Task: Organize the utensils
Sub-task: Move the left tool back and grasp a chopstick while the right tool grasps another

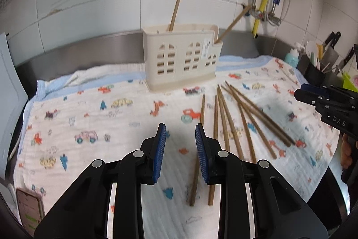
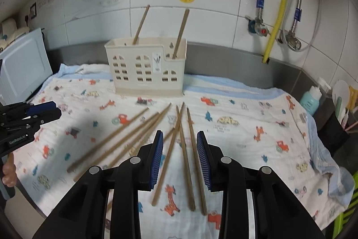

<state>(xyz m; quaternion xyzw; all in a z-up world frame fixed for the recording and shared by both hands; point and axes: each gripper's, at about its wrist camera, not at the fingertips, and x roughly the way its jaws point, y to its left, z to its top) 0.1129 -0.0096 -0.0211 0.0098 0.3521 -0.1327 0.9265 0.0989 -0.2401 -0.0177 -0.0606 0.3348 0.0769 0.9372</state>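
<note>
A cream plastic utensil holder (image 1: 179, 59) (image 2: 145, 68) stands at the back of the printed cloth (image 1: 89, 104) (image 2: 246, 138). Two wooden chopsticks (image 1: 175, 10) (image 2: 180, 33) lean inside it. Several loose chopsticks (image 1: 243, 118) (image 2: 183, 149) lie fanned out on the cloth in front of it. My left gripper (image 1: 180, 129) hovers open above the cloth, just left of the leftmost chopstick, with nothing between its pads. My right gripper (image 2: 180, 134) hovers open over the right part of the fan; chopsticks show below between its fingers, untouched. Each gripper also shows in the other's view (image 1: 299, 95) (image 2: 56, 110).
A phone (image 1: 29, 209) lies at the cloth's near left corner. A teal bottle (image 1: 292, 57) (image 2: 312, 97) and a dark pot of tools (image 1: 315, 75) stand at the right. A white appliance (image 2: 20, 66) sits at the left. A steel splashback and tiled wall with pipes close the back.
</note>
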